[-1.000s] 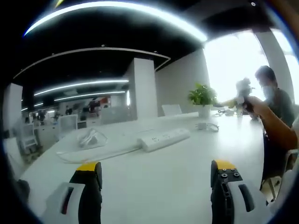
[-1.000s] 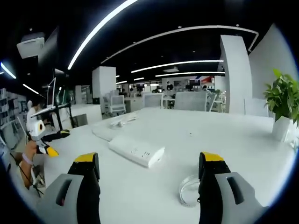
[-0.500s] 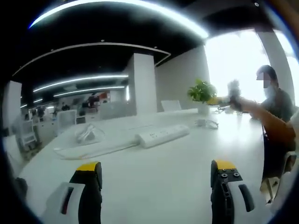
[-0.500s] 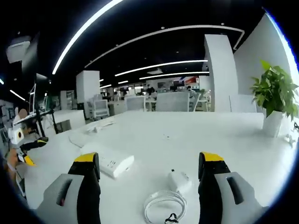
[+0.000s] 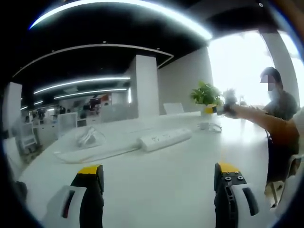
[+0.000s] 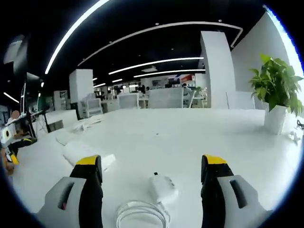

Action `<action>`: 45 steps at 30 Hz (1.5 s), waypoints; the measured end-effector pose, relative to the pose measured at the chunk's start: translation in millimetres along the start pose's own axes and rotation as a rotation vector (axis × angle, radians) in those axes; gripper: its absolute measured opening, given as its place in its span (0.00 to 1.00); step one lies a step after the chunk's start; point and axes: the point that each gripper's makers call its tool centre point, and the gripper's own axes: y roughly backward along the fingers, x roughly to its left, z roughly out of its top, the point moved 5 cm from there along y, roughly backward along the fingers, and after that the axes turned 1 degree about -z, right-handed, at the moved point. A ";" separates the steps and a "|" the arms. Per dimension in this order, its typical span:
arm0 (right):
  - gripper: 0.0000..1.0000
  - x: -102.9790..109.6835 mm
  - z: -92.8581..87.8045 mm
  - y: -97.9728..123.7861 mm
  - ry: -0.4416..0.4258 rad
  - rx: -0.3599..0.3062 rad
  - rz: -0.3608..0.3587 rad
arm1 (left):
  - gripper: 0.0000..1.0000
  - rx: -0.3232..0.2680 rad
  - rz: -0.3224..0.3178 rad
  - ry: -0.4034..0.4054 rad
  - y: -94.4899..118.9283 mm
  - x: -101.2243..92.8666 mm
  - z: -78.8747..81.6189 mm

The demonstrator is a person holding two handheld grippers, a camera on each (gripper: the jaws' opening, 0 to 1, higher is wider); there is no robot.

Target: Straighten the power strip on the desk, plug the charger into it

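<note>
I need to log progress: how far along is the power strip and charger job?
Nothing looks done yet. The power strip lies at a slant on the desk with nothing plugged in. The charger lies loose beside its coiled cable, between the open jaws of the right gripper. The left gripper is open and empty. Straightening and plugging in both remain.

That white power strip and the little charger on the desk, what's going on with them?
A person holds a two-fingered gripper in each hand over a white desk. The right gripper is open, and the white charger with its coiled cable lies between its fingers, not yet gripped. The left gripper is also open, facing the power strip, which lies farther off at a slant. Nothing is plugged in yet.
</note>
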 end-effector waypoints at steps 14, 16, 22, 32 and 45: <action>0.88 -10.7 -11.3 -12.5 0.080 -0.068 0.070 | 0.99 -0.013 0.001 0.008 1.8 1.2 0.1; 0.88 -11.7 -12.8 -13.8 0.083 -0.072 0.073 | 0.99 -0.012 0.000 0.009 1.7 0.6 -0.2; 0.95 -16.2 -19.2 -17.1 0.143 -0.074 0.079 | 0.99 -0.016 -0.002 0.009 1.9 0.3 0.5; 1.00 -13.3 -21.4 -18.3 0.129 -0.126 0.142 | 0.99 -0.018 0.000 0.009 3.1 0.5 -0.5; 0.95 -14.8 -34.1 -26.2 0.087 -0.137 0.215 | 0.99 -0.021 0.006 0.009 5.4 1.7 0.6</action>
